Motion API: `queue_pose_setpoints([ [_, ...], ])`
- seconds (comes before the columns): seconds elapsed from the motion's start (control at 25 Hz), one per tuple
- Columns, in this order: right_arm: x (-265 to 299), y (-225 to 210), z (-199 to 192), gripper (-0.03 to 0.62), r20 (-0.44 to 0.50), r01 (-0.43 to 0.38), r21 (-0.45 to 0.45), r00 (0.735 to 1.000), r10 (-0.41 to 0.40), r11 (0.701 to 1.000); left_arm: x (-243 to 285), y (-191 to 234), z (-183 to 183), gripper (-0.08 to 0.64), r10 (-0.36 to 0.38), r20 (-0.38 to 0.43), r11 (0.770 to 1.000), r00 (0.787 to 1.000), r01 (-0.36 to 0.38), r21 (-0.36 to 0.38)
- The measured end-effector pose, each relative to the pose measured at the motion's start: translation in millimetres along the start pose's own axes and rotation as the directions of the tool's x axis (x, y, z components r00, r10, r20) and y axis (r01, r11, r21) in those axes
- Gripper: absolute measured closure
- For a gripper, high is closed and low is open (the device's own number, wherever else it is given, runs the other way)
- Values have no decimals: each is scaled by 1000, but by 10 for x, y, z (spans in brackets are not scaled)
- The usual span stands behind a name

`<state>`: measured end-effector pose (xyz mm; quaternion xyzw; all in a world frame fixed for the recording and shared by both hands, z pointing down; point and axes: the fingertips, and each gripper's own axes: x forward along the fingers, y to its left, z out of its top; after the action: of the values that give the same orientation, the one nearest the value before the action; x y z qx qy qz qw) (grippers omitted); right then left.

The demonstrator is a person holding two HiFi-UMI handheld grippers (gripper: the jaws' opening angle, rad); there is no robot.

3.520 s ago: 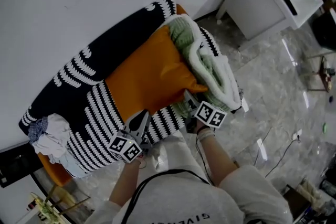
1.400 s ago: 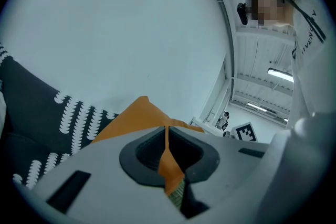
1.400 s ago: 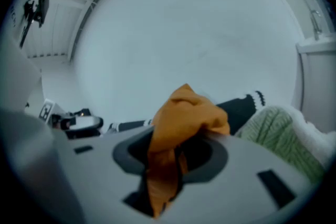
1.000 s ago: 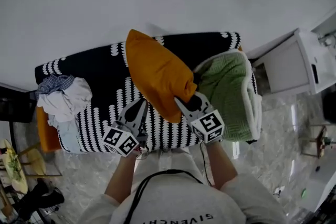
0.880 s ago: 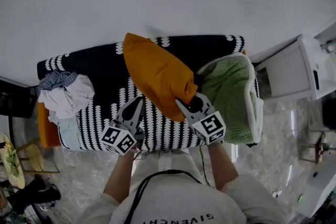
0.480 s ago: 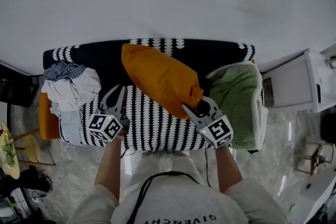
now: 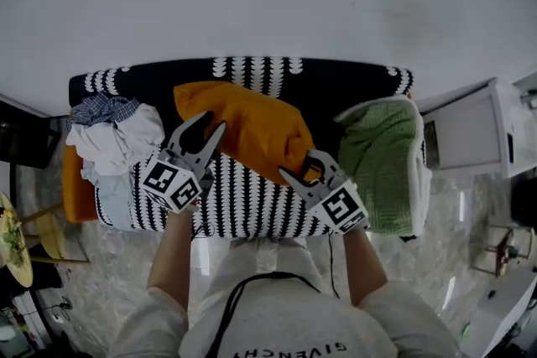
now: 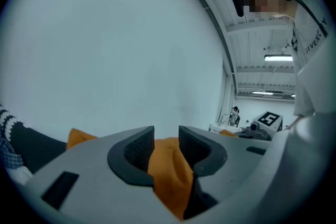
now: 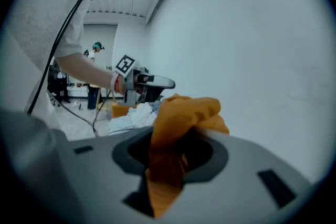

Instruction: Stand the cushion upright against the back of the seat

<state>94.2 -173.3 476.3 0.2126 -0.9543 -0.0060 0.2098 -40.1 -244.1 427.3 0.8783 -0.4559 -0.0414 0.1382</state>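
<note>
The orange cushion (image 7: 243,126) leans slantwise on the black-and-white striped sofa seat (image 7: 252,210), its top against the dark backrest (image 7: 336,88). My right gripper (image 7: 300,165) is shut on the cushion's lower right corner; in the right gripper view a bunch of orange fabric (image 9: 184,113) is pinched in that gripper (image 9: 168,139). My left gripper (image 7: 210,126) is at the cushion's lower left edge. Its jaws are opening, and a fold of the cushion (image 8: 167,165) lies between the left gripper (image 8: 166,136) jaws.
A folded green blanket (image 7: 382,155) lies on the sofa's right end. A pile of clothes (image 7: 113,138) sits on the left end. A white cabinet (image 7: 495,130) stands right of the sofa, the wall runs behind it, and marble floor lies in front.
The cushion has tipped lower and to the left along the backrest. My left gripper came right from the seat front to the cushion's edge and spread its jaws. The right gripper kept its hold.
</note>
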Motion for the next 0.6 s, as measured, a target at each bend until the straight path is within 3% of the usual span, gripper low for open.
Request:
queue_pose_setpoints([
  [0.24, 483, 57, 269, 446, -46, -64, -66, 997, 61, 996, -36, -231, 1, 413, -75, -5, 996, 997, 75, -44],
  [0.48, 1034, 224, 511, 446, -123, -145, -139, 984, 128, 980, -255, -96, 140, 413, -46, -18, 998, 999, 45, -50],
  [0.6, 1268, 375, 575, 445, -165, -181, -169, 974, 153, 969, -378, 18, 213, 379, -14, -40, 999, 999, 12, -50],
])
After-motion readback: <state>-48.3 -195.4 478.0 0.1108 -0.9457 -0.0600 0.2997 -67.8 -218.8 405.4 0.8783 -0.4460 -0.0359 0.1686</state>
